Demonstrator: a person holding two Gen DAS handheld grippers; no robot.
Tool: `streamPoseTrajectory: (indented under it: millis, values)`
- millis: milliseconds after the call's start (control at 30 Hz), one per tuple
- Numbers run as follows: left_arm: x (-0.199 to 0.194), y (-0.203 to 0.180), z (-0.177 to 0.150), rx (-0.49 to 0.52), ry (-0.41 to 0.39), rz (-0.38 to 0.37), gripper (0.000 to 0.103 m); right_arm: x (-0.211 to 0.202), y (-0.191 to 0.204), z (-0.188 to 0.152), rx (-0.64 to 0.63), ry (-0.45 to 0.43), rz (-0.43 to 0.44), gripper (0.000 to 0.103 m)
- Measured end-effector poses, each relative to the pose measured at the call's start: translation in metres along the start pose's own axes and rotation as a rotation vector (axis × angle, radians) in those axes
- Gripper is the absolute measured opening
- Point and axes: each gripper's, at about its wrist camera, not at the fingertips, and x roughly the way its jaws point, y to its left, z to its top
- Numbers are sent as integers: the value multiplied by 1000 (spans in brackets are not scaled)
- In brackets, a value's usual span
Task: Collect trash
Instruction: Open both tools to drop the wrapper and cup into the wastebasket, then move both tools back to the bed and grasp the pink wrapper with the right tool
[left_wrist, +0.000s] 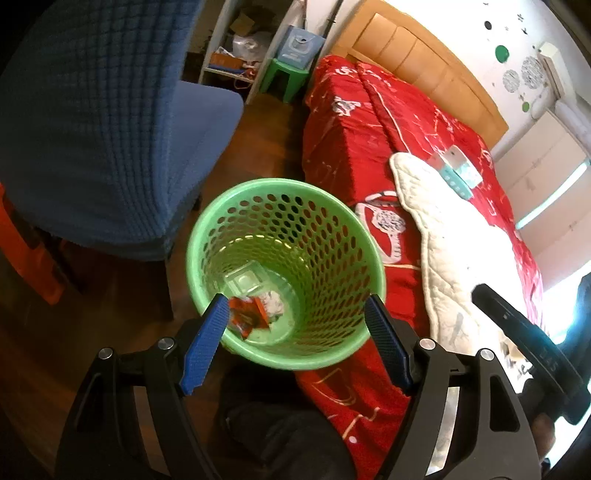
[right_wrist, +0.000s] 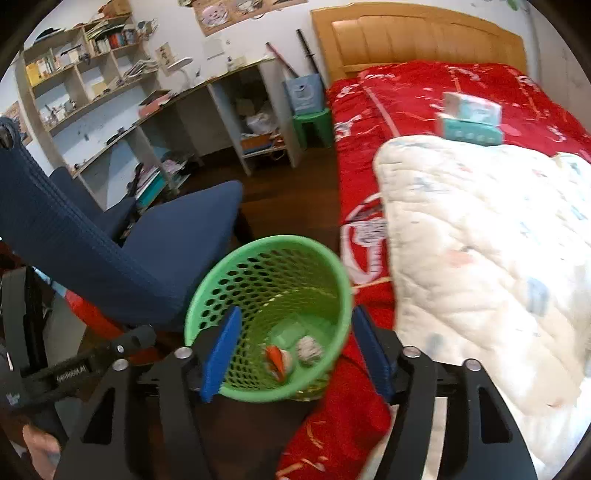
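While both claws (left_wrist: 295, 314) (right_wrist: 295, 332) gape empty over bin (left_wrist: 236, 354), only left cam shows clear tray (left_wrist: 245, 278).

tissue box (right_wrist: 471, 118) blurred, chair (left_wrist: 92, 122) cropped

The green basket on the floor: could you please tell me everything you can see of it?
The green basket looks like plastic, round and tapering downward, its wall pierced with rows of holes under a solid rim. It stands upright on the dark wooden floor, beside the red bed cover and in front of the blue chair. Inside lie an orange wrapper, a crumpled white ball and a clear plastic piece.
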Motion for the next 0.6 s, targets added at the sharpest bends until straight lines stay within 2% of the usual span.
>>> streamPoseTrajectory:
  millis: [200,600]
  values:
    - [1,-22,-7,43,13,-22,75,-42,-38,-13,31,-57,-92,74]
    - [11,-81,-22,149,59,-78,75,-132,-141,-55,172,-139,-278,77]
